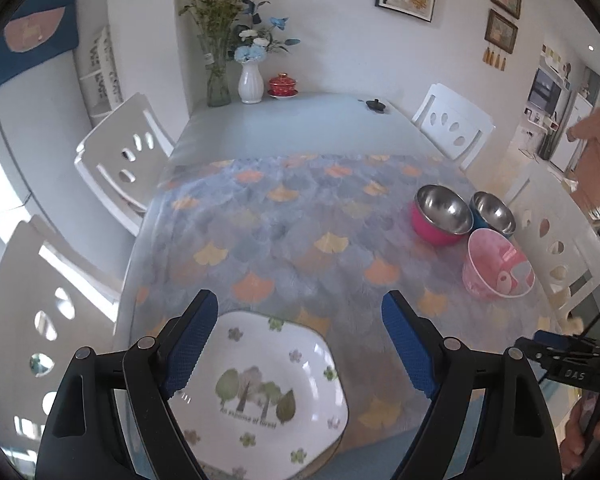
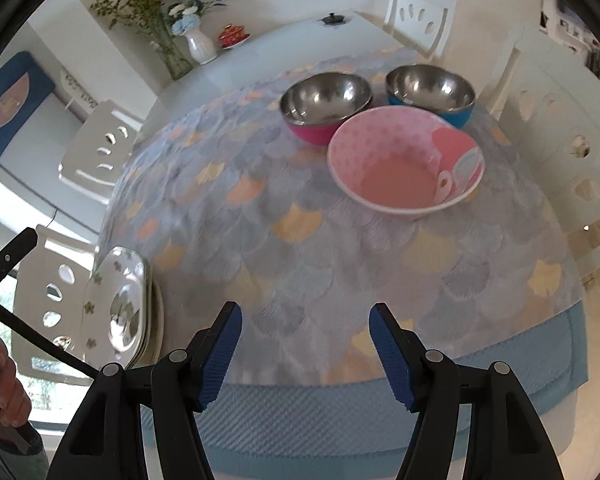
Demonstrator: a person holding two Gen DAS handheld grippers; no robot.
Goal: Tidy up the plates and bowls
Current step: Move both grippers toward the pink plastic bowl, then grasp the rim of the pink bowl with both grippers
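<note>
A white plate with a tree print lies at the table's near edge, on top of other plates. My left gripper hangs open just above it, nothing between its blue pads. On the right side of the cloth stand a pale pink bowl, a steel bowl with a magenta outside and a steel bowl with a blue outside. My right gripper is open and empty over the cloth, short of the pink bowl.
A leaf-patterned cloth covers the near half of the table. White chairs line both sides. At the far end stand vases with flowers, a red lidded cup and a small black lid. A person stands at the right.
</note>
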